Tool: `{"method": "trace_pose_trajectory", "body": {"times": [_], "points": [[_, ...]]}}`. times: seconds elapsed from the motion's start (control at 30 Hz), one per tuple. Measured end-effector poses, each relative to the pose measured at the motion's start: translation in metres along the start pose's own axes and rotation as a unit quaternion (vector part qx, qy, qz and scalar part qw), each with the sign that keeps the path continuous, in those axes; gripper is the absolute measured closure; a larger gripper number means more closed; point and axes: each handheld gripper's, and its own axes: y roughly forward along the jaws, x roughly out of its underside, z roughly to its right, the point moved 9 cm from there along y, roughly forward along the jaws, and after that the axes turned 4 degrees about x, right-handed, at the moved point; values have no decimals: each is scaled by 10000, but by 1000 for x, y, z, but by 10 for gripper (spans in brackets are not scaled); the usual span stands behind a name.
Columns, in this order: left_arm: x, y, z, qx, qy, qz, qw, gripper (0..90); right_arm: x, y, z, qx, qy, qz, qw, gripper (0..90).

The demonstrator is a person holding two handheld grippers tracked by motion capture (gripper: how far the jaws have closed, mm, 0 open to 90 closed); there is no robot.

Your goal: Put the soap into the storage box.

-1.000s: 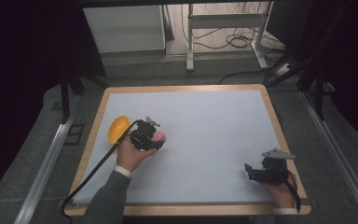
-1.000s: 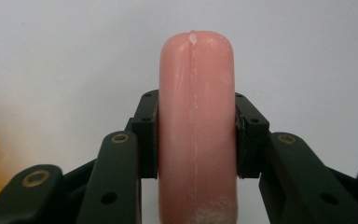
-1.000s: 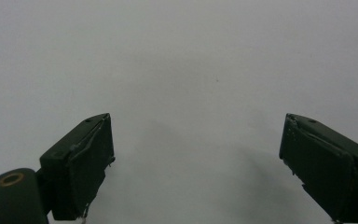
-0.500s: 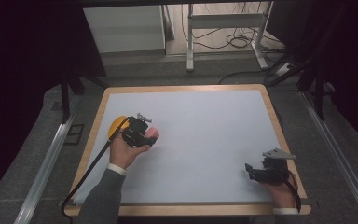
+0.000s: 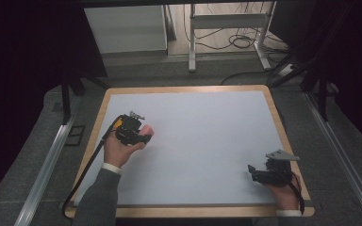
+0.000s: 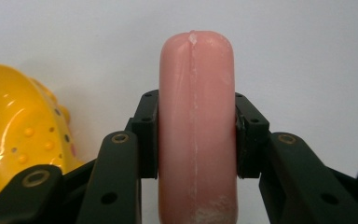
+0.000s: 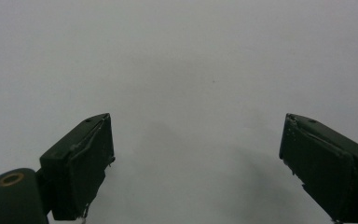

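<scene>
- Two grippers are at work over the white table top (image 5: 207, 141), each carried in one of the person's hands, which come in from the near edge.
- Nearest, at the front right corner, the right gripper (image 7: 196, 163) sits low over the bare surface; its jaws stand wide apart with nothing between them.
- A grey three-cornered plate (image 5: 281, 155) rides on top of that gripper, and the right hand (image 5: 283, 195) behind it rests close to the wooden rim (image 5: 193, 212).
- Farther in, on the left side, the left hand (image 5: 118, 149) in a grey sleeve (image 5: 96, 200) carries the left gripper (image 6: 196, 135).
- Its jaws are pinching a pink sausage-shaped toy (image 6: 196, 126) at both flanks, pads pressed against its sides; the rounded tip pokes out beyond them.
- That pink toy is off the table top, held in the grip above the left part of the board.
- Just beside it, a glossy yellow toy (image 6: 21, 140) with small dots lies on the white surface.
- Beyond the far rim, grey floor and metal table legs (image 5: 193, 37) stand in dim light.
</scene>
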Motion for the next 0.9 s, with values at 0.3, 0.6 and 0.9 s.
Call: {"method": "trace_pose_trajectory", "body": {"times": [0.3,0.6,0.9], "points": [[3,-5,-16,-53,-167,49,9998,604,0,0,0,-2,-3,0,10000,96],[6,-7,-29,-96,-344,59,9993,604,0,0,-1,3,-18,4,10000,96],[8,-13,-45,-189,-525,142,9983,604,0,-1,0,7,-13,5,10000,96]]}}
